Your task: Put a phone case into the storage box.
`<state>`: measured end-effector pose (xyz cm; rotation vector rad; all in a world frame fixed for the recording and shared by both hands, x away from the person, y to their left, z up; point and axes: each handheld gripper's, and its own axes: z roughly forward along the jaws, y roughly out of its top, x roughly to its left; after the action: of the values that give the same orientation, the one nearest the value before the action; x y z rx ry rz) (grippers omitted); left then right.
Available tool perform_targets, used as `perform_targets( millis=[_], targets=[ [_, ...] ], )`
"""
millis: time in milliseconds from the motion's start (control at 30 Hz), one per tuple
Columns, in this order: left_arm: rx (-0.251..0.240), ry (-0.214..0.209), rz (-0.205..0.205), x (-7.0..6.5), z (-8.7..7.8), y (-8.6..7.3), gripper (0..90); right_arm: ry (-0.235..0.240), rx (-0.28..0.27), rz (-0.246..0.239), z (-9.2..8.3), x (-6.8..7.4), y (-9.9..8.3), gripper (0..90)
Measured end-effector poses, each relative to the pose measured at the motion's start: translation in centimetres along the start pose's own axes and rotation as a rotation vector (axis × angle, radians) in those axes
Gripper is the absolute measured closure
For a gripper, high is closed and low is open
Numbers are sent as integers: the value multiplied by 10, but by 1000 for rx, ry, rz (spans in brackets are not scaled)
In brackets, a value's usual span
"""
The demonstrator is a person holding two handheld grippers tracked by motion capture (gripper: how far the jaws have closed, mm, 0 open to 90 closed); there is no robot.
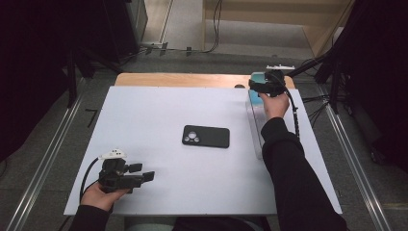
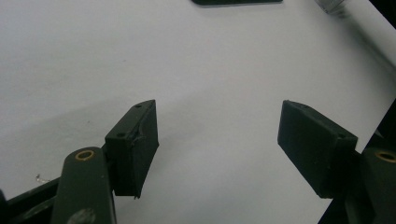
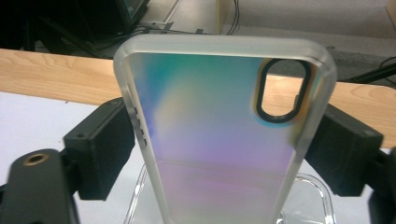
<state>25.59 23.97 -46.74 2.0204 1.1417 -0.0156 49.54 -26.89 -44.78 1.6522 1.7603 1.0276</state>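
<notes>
A black phone (image 1: 206, 136) lies camera side up in the middle of the white board (image 1: 144, 115); its edge shows in the left gripper view (image 2: 236, 1). My left gripper (image 1: 143, 171) rests near the front left corner, jaws wide open (image 2: 219, 121) over bare board, with nothing between them. At the far right edge my right gripper (image 1: 257, 89) is shut on a translucent iridescent phone case (image 3: 210, 116). Its pads (image 3: 100, 144) press the case's long sides. The case stands upright above a clear plastic box (image 3: 317, 186).
The clear box (image 1: 255, 125) runs along the board's right side, by the person's right sleeve (image 1: 288, 168). A strip of wooden tabletop (image 1: 183, 79) shows behind the board. Floor, cables and dark stands surround the table.
</notes>
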Motion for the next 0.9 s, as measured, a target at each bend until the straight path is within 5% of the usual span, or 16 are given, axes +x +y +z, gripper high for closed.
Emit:
perform_targets(
  millis=[233,333,900],
  targets=[
    [0,-2,2,0,-1,0,292,17,9,-9,-1,-2,0,86],
    [-1,-2,-1,1,0,0,292,30,20,-2,0,-2,-1,2],
    [2,3,-6,1,0,2,292,69,33,-8,-23,-1,-9,2]
  ],
)
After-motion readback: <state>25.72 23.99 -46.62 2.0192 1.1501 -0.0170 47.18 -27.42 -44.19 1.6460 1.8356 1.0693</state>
